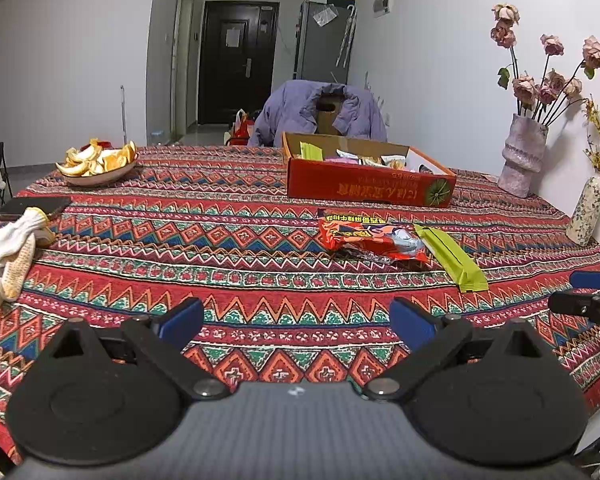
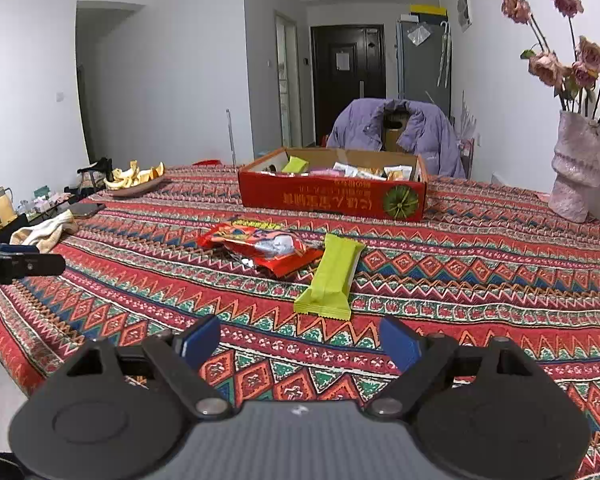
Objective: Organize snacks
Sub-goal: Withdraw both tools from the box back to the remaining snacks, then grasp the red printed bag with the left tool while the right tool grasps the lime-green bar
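Observation:
A red snack packet (image 1: pixel 370 239) (image 2: pixel 262 249) and a green wrapped bar (image 1: pixel 452 258) (image 2: pixel 332 278) lie side by side on the patterned tablecloth. Behind them stands a red cardboard box (image 1: pixel 364 184) (image 2: pixel 332 198) holding several small wrapped snacks. My left gripper (image 1: pixel 296 322) is open over bare cloth, short of the packets and to their left. My right gripper (image 2: pixel 300 340) is open too, just short of the green bar's near end, with nothing between its blue pads. Each gripper's tip shows at the edge of the other view.
A plate of orange peel (image 1: pixel 98 164) (image 2: pixel 134 182) sits at the far left, with white gloves (image 1: pixel 8 252) and a dark phone (image 1: pixel 32 206) at the left edge. Two vases (image 1: pixel 522 156) (image 1: pixel 586 212) stand along the right wall. A chair draped with a purple jacket (image 1: pixel 316 114) is behind the box.

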The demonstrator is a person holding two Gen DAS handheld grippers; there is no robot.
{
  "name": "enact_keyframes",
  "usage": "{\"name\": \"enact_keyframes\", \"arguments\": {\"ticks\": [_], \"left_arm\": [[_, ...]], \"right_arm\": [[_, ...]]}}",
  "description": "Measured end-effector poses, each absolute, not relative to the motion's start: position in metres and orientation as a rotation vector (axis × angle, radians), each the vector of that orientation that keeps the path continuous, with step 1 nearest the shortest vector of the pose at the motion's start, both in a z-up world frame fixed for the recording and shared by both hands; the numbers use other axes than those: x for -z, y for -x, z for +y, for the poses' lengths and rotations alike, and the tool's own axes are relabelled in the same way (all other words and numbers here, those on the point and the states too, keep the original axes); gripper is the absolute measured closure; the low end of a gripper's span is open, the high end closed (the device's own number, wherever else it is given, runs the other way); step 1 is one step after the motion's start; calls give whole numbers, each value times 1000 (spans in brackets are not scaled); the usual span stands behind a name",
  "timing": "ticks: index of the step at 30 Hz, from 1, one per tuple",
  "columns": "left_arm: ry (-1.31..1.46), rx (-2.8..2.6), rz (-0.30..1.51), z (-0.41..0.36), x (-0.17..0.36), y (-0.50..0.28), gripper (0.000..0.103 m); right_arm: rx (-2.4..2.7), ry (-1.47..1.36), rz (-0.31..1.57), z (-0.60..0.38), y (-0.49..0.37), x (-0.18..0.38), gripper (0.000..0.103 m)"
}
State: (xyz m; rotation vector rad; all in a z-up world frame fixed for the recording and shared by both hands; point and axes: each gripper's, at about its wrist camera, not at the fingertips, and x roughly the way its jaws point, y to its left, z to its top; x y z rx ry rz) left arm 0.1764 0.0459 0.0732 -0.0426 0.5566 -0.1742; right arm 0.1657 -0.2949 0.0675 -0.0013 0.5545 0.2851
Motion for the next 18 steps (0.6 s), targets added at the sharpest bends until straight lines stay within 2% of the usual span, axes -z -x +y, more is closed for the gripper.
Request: {"name": "enact_keyframes", "arguments": {"ticks": [7,18], "left_arm": [[11,227,583,32,-67,-213,2],[-212,343,630,-10,-44,-304,0]], "right_arm": [[-288,1,576,-290,-194,-61,17],[-222,11,622,-288,-270,-34,19]]}}
